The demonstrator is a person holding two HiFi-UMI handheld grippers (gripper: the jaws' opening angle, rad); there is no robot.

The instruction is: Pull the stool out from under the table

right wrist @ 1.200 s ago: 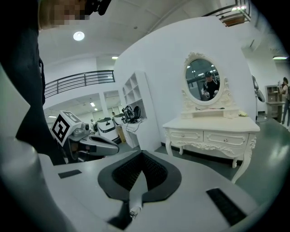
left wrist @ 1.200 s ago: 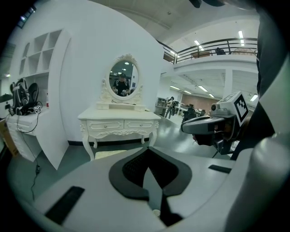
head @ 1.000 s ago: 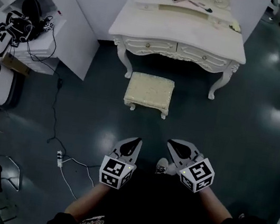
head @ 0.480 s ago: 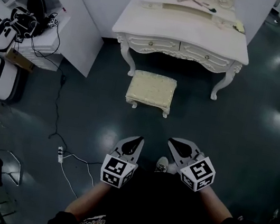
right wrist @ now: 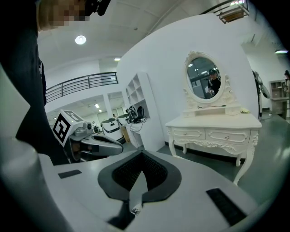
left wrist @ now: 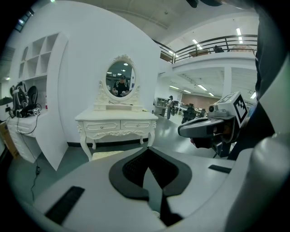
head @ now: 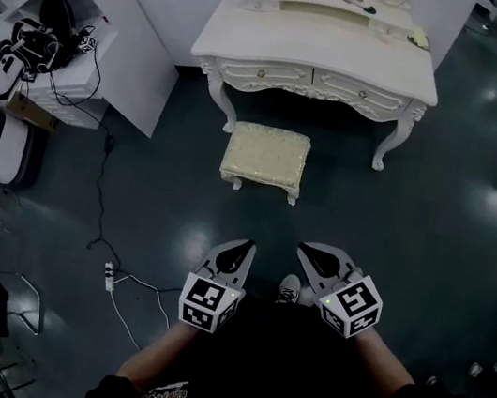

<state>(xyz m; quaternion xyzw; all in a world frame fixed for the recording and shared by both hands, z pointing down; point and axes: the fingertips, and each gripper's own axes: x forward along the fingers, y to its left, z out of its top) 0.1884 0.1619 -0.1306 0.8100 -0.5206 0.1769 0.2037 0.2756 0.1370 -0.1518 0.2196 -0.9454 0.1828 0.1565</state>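
Observation:
The cream cushioned stool stands on the dark floor just in front of the white dressing table, its back edge near the table's front. In the left gripper view the stool shows low under the table. My left gripper and right gripper hang side by side close to my body, well short of the stool. Both are shut with nothing between the jaws. The left gripper and the right gripper each point toward the table; the right gripper view does not show the stool.
A white partition wall and a side shelf with headsets and cables stand at the left. A cable runs over the floor to a power strip. My shoe shows between the grippers. An oval mirror tops the table.
Only the head view has swayed a little. The stool keeps its place by the table, and both grippers stay shut in the same spot.

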